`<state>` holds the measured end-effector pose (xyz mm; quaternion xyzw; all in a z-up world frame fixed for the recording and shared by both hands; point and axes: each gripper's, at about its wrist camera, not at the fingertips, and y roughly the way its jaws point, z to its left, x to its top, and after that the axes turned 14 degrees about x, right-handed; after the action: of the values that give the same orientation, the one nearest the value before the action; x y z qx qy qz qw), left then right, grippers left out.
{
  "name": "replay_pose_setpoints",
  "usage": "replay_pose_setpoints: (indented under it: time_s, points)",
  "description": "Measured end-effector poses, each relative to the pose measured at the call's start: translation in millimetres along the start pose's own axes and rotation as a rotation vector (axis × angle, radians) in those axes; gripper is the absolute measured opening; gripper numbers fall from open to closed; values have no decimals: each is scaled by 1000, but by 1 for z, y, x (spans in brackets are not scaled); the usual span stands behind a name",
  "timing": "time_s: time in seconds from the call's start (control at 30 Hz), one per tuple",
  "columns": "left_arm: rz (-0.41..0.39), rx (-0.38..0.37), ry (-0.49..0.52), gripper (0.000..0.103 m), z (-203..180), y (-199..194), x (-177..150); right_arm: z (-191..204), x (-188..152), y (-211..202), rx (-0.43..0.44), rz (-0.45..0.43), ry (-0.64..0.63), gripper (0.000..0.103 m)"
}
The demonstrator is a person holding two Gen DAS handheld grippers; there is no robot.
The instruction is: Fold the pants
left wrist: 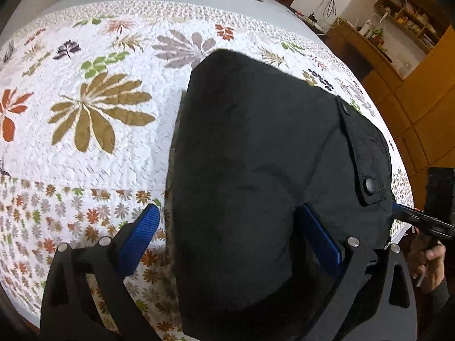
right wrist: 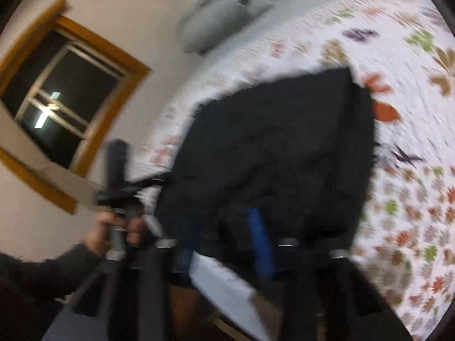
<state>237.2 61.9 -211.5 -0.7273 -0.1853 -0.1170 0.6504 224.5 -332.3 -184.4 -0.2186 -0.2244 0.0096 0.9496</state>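
On the quilt (left wrist: 93, 147), black pants (left wrist: 256, 170) lie folded.

1. Left gripper (left wrist: 227, 236): jaws spread wide, blue pads (left wrist: 139, 236) standing on either side of the near end of the black pants (left wrist: 256, 156); the left pad clear of the cloth, the right pad half hidden by it.
2. Right gripper (right wrist: 224, 241): view blurred; jaws closed together at the pants' near edge, dark cloth bunched between the blue fingers (right wrist: 260, 244).
3. Person's hand (left wrist: 432, 261), dark sleeve, grips a handle right of the pants.
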Motion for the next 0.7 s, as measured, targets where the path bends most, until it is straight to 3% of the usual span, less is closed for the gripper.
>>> replay_pose_setpoints:
  time_s: [0.07,0.17,0.2,0.23,0.27,0.37,0.47,0.53,0.7]
  points:
    - [11,-7,-10,98,1,-2,1,-13,0,-6,-11,-17,65,0]
    - [-22,-73,-27,97,13,-21,5,11,0,-17,13,-45,45,19]
    - [-46,-96,-46,97,22,-28,8,18,0,-22,19,-54,36,36]
    - [-52,-118,-67,97,32,-32,12,26,3,-28,19,-74,26,64]
    - [-46,-139,-83,97,38,-32,16,30,5,-33,5,-101,27,83]
    - [24,-275,-167,97,67,-25,30,8,12,-56,9,-159,143,89]
    - [163,-472,-191,97,88,-5,45,-29,14,-73,116,-162,317,95]
    - [218,-520,-178,98,95,8,53,-46,14,-81,151,-156,370,98]
    - [310,-565,-199,98,106,45,62,-71,11,-90,140,-116,401,100]
